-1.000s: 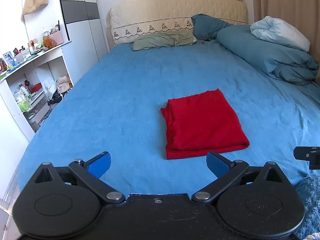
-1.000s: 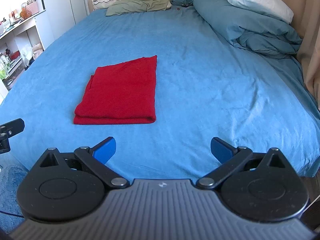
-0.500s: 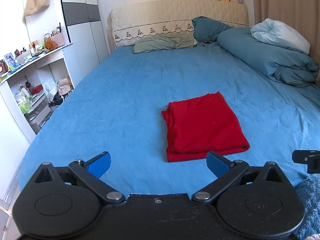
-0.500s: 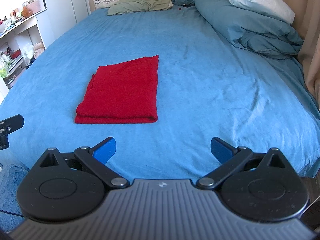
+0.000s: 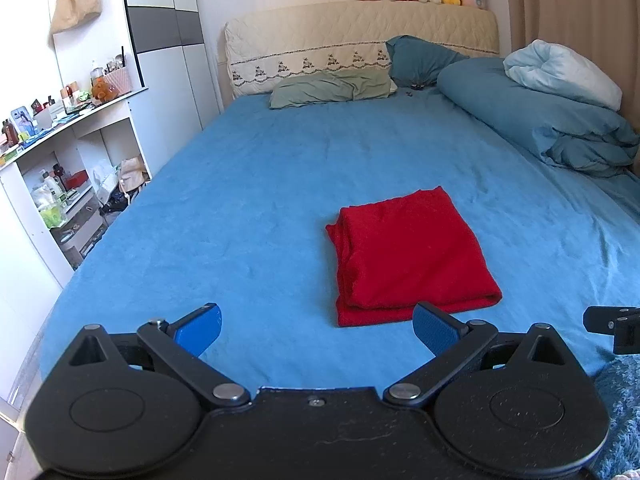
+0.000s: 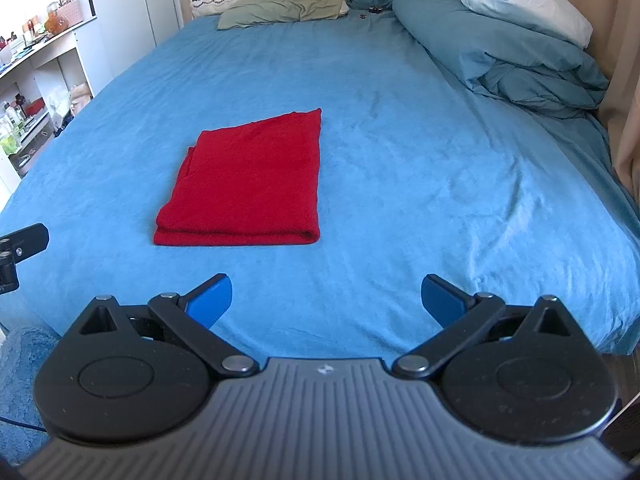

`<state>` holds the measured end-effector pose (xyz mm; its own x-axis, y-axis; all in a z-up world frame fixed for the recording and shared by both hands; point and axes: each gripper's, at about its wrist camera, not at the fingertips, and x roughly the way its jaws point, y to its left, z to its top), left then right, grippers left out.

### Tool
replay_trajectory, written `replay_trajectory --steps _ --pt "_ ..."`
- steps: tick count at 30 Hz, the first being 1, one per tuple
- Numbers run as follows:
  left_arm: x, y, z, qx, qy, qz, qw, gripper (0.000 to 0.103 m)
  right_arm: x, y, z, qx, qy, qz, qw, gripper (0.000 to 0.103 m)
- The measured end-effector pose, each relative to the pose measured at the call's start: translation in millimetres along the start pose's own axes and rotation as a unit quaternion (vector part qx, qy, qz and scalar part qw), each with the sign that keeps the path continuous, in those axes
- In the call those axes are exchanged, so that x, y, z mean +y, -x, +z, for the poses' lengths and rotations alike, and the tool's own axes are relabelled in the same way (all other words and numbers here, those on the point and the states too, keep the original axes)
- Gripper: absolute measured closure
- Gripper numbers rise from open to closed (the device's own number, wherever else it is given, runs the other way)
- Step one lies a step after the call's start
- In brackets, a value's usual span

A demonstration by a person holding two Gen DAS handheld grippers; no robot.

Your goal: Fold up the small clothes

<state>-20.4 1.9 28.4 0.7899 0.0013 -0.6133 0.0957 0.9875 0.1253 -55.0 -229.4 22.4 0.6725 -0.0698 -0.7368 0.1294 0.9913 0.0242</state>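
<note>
Red cloth (image 5: 412, 256) (folded) lies lengthwise, long axis toward headboard (image 5: 360, 36).

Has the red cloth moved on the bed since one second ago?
No. The red cloth keeps its place on the sheet; only the cameras shifted slightly.

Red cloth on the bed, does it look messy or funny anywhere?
Mostly neat. The red cloth lies folded flat on the blue sheet, but its left side is uneven: a lower layer pokes out past the top one. Both grippers are open, not touching it.
</note>
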Motion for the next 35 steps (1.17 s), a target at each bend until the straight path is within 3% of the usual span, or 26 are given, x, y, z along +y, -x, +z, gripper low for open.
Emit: replay_trajectory --steps 35 --pt "-1.3 0.7 0.1 -0.003 0.006 -0.001 1.0 0.0 2.8 1.5 0.2 0.001 0.001 -0.001 1.0 0.0"
